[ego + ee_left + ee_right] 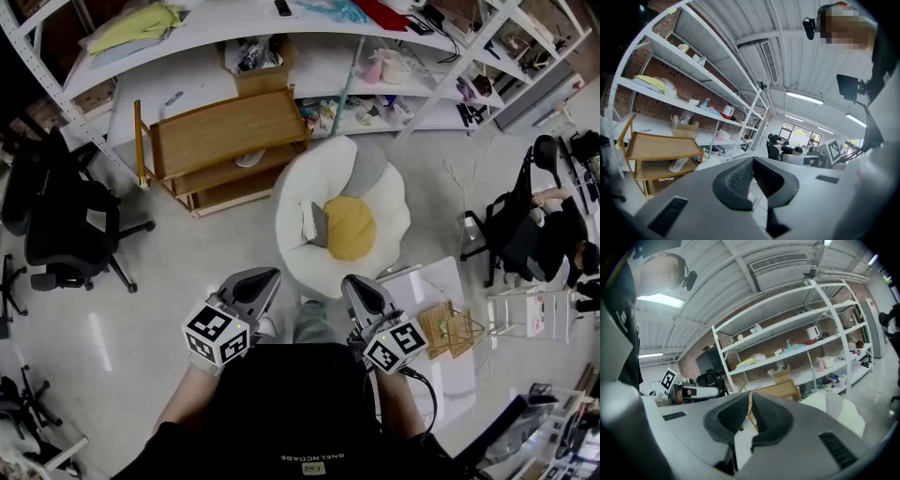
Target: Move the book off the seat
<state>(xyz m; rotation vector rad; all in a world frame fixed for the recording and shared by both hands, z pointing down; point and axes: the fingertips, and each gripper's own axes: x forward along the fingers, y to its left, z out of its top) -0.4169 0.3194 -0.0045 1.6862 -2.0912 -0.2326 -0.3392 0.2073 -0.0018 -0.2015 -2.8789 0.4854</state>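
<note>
Book (314,225) sits on the white seat (291,187), leaning against the yellow cushion (350,228), well ahead of me. My left claw (265,278) and right claw (354,284) are both pinched together and empty. I'd spread one wide, come in low, and pinch the book's free edge, clear of the cushion.

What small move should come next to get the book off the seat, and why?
Probably ease the right gripper forward toward the book and open its fingers. It and the left gripper are shut, empty and short of the seat, where the book lies beside the yellow cushion.
</note>
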